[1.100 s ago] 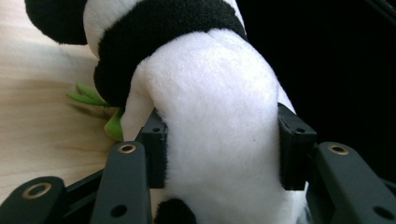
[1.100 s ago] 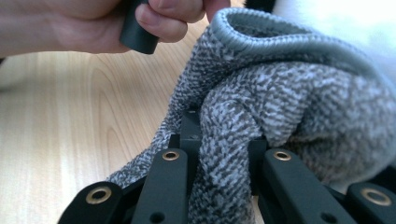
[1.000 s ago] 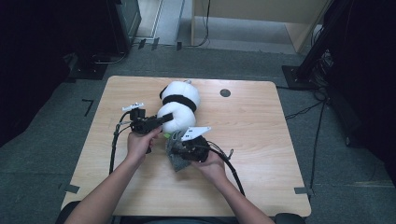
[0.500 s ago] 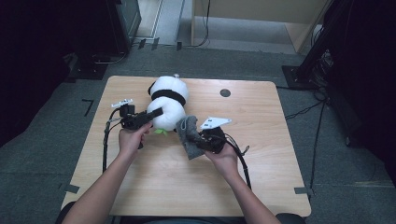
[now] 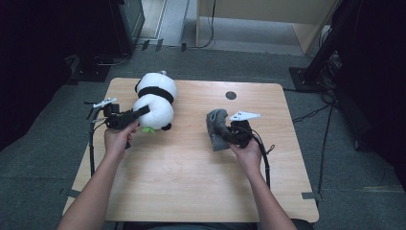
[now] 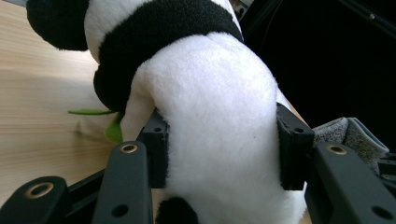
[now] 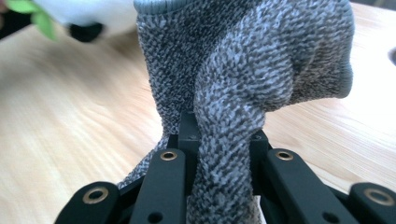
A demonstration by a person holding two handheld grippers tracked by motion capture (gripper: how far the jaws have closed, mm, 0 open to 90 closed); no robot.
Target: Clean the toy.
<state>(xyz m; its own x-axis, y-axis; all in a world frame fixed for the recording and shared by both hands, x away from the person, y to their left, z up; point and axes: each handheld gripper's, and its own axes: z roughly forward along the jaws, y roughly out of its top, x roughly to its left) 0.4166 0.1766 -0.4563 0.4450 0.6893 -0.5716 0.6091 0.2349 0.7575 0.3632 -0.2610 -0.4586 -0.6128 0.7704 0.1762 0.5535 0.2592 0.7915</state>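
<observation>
On the wooden table (image 5: 191, 172), left of centre and toward the far edge, sits the panda (image 5: 154, 100), a white plush with a black band round its middle and a green leaf at its near side. The left gripper (image 5: 139, 114) has its jaws clamped on the panda's white body; the left gripper view shows the plush (image 6: 210, 116) bulging between the two black pads, pinched from both sides. Its base seems to rest on the tabletop, though the contact itself is hard to make out.

Right of centre, well apart from the panda, the right gripper (image 5: 225, 134) has its jaws closed tight on a grey sock (image 5: 218, 128). In the right gripper view the knitted fabric (image 7: 243, 84) bunches up out of the closed jaws and hangs over the wood.

Between the two things the tabletop lies bare, and the whole near half is open apart from the person's forearms. A small dark hole (image 5: 231, 95) sits near the far edge, beyond the sock. Grey carpet surrounds the table, with dark stands and cables at the far corners.
</observation>
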